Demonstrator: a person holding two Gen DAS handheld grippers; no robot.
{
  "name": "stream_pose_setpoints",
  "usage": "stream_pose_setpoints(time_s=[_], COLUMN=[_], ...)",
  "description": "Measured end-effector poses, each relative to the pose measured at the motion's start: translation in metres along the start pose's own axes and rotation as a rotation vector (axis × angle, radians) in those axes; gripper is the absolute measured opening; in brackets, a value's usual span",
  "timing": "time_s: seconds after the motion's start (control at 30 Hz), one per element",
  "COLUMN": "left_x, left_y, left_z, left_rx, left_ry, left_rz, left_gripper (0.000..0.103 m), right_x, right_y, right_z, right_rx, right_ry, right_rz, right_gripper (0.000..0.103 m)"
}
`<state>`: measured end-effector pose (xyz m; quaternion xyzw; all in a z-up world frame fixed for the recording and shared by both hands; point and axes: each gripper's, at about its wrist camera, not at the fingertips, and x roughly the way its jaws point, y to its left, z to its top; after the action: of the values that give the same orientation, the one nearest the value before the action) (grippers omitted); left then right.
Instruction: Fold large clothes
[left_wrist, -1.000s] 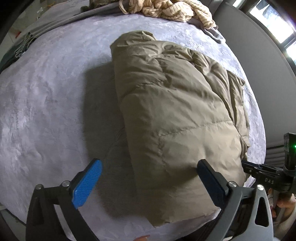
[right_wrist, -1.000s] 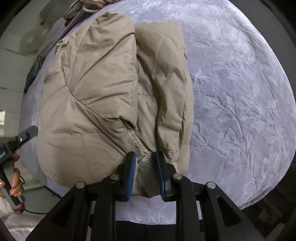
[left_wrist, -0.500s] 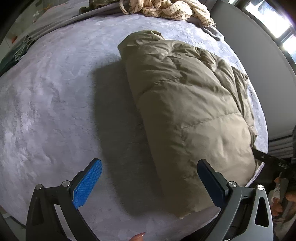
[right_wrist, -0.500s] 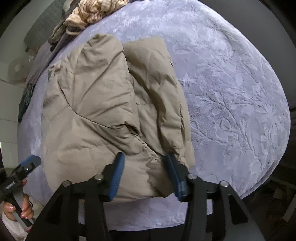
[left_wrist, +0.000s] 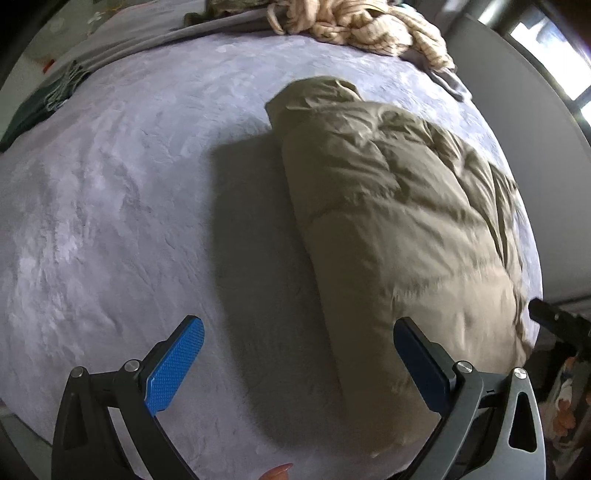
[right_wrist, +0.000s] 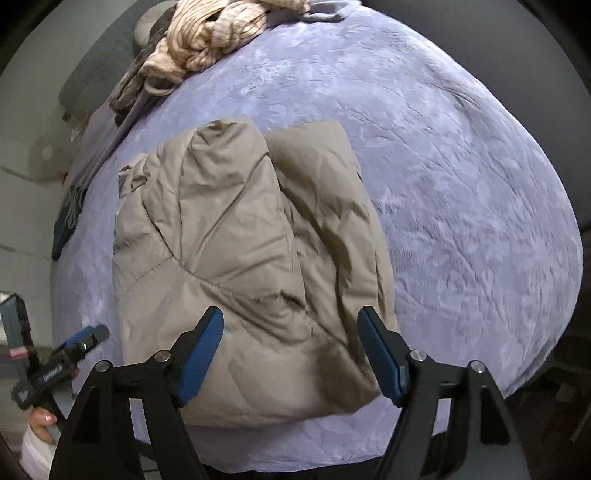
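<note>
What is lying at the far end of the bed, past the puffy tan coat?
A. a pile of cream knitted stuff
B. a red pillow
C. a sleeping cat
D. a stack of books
A: a heap of cream knitted stuff lies at the far edge of the bed, beyond the folded tan coat.

No text, brand, number or sign can be read with any certainty in either view. The only lettering shows in the right wrist view, as small white marks on the black body of the left gripper (right_wrist: 61, 363) at the lower left edge, and they are too blurred and small to make out.
</note>
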<state>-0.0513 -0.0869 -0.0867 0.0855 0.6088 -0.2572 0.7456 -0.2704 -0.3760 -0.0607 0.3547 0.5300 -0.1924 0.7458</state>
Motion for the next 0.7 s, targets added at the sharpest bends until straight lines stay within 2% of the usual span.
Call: stream_pose_setpoints(time_s=[0.07,0.13,0.33,0.4,0.5,0.6,0.7], left_x=[0.0,0.002,0.024,0.032,0.043,0.053,0.065], left_y=[-0.002,-0.004,-0.008,-0.009,-0.008,-0.008,-0.005], left_z=[0.005,0.012,0.029,0.033,0.038,0.04,0.044], left_rx=[-0.036,-0.067,-0.126,-0.144,-0.164,-0.18,-0.204], left_ry=[-0.002,-0.004,0.029,0.04,0.061,0.075,0.094], left_rz=[-0.01,-0.026,-0.095,-0.132,-0.185,-0.242,-0.322], left_gripper=[0.103,0.103,0.103,0.103,0.103,0.103,0.103], right_x=[0.004,0.007,0.028,0.035,0.045,0.059,0.081], right_y=[-0.001,-0.006,-0.024,-0.029,-0.037,-0.053,-0.074], right_z=[0.013,0.029,0.066,0.074,0.082,0.09,0.095], right_rx=[-0.024,-0.043,-0.046,-0.046,-0.056,-0.021,0.078], right_ry=[0.017,0.034,0.105,0.121,0.128,0.129,0.156], right_rz=[0.007,0.02,0.093,0.133,0.171,0.249,0.337], right_gripper=[0.078,0.083,0.084,0.09,0.09,0.09,0.09])
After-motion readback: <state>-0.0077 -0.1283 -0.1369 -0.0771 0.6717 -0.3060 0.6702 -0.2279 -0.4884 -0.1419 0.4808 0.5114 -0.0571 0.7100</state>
